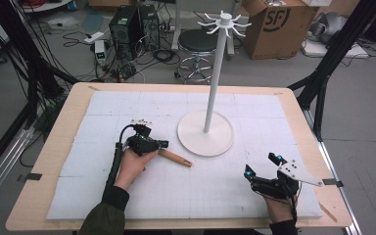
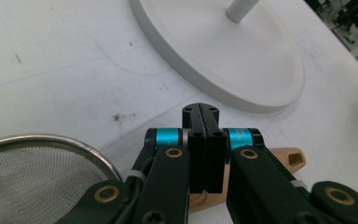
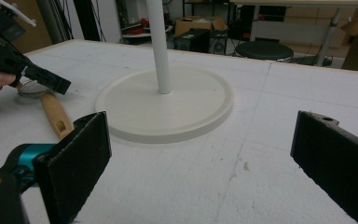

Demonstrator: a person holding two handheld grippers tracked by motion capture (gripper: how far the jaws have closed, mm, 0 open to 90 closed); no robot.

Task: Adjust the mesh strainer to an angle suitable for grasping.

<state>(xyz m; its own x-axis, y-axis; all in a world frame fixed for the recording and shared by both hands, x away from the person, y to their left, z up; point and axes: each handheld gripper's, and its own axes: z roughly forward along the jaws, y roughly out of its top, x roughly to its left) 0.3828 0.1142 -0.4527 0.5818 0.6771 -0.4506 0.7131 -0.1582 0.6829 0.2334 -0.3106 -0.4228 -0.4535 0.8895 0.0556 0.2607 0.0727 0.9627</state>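
Stand base, round and white, sits on the bench just beside the strainer's wooden handle. Left gripper has its fingers pressed together, empty, directly above that handle. Right gripper rests well apart, fingers spread wide, holding nothing

A wooden handle lies under the closed jaws of the left gripper, its mesh sieve to their left. The stand base sits beyond them on the table, and also ahead between the right gripper's wide-apart jaws.
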